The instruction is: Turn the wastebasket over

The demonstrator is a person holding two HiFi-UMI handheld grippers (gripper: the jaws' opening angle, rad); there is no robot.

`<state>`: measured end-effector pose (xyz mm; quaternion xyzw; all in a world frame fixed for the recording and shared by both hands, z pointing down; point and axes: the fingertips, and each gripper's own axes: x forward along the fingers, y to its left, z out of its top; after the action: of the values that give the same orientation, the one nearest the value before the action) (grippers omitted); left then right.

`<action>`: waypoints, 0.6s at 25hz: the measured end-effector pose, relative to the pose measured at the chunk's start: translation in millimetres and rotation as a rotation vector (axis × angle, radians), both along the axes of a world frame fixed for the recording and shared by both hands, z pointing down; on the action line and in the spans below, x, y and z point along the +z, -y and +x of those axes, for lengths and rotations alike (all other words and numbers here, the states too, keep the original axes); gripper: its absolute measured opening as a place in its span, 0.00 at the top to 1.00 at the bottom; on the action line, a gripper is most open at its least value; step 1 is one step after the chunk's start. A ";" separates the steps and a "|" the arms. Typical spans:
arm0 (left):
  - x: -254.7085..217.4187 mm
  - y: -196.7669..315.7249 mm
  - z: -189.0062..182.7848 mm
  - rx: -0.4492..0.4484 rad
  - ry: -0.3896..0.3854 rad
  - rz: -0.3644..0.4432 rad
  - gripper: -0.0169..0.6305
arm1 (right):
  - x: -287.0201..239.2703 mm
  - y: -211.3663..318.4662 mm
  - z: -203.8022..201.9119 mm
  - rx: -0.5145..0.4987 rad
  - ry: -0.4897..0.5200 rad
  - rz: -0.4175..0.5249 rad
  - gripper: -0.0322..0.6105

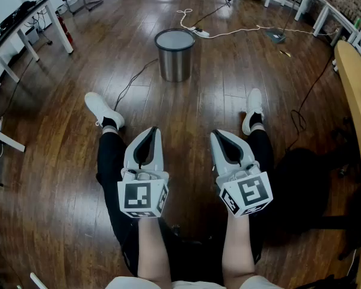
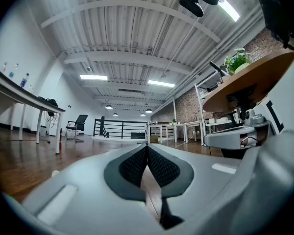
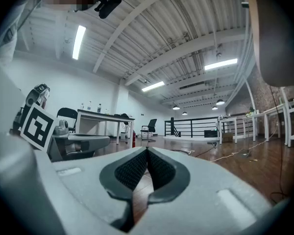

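Observation:
A round metal wastebasket (image 1: pixel 175 54) stands upright on the wood floor, its open top facing up, well ahead of both grippers. My left gripper (image 1: pixel 153 129) rests over the person's left leg, shut with nothing between its tips. My right gripper (image 1: pixel 214 133) lies beside it over the right leg, also shut and empty. In the left gripper view the left gripper (image 2: pixel 147 146) has its dark pads meeting at the tip, and in the right gripper view the right gripper (image 3: pixel 147 150) looks the same. The wastebasket does not show in either gripper view.
The person's white shoes (image 1: pixel 102 109) point toward the basket. A black cable (image 1: pixel 131 80) runs on the floor to the basket's left, white cables (image 1: pixel 228 31) lie behind it. A wooden counter edge (image 1: pixel 355 101) stands on the right, white desks (image 1: pixel 24 29) on the left.

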<state>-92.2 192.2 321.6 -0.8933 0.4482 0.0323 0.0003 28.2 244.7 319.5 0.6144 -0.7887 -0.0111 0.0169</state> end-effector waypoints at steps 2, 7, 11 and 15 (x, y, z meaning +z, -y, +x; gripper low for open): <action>-7.9 16.2 7.0 0.001 -0.022 0.038 0.93 | -2.3 19.0 1.7 -0.023 -0.012 0.015 0.96; -17.7 69.1 24.2 0.004 -0.037 0.055 0.81 | -9.3 73.0 15.2 -0.026 -0.043 0.038 0.85; -16.3 120.6 36.7 0.005 -0.029 0.059 0.76 | -16.6 119.8 35.9 0.005 -0.045 0.046 0.80; -16.8 170.4 48.2 -0.009 -0.025 0.052 0.72 | -15.0 172.5 48.1 -0.006 -0.066 0.027 0.74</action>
<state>-44.0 21.8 304.7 -0.8905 0.4512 0.0548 0.0180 76.3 72.2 304.4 0.6115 -0.7894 -0.0419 0.0344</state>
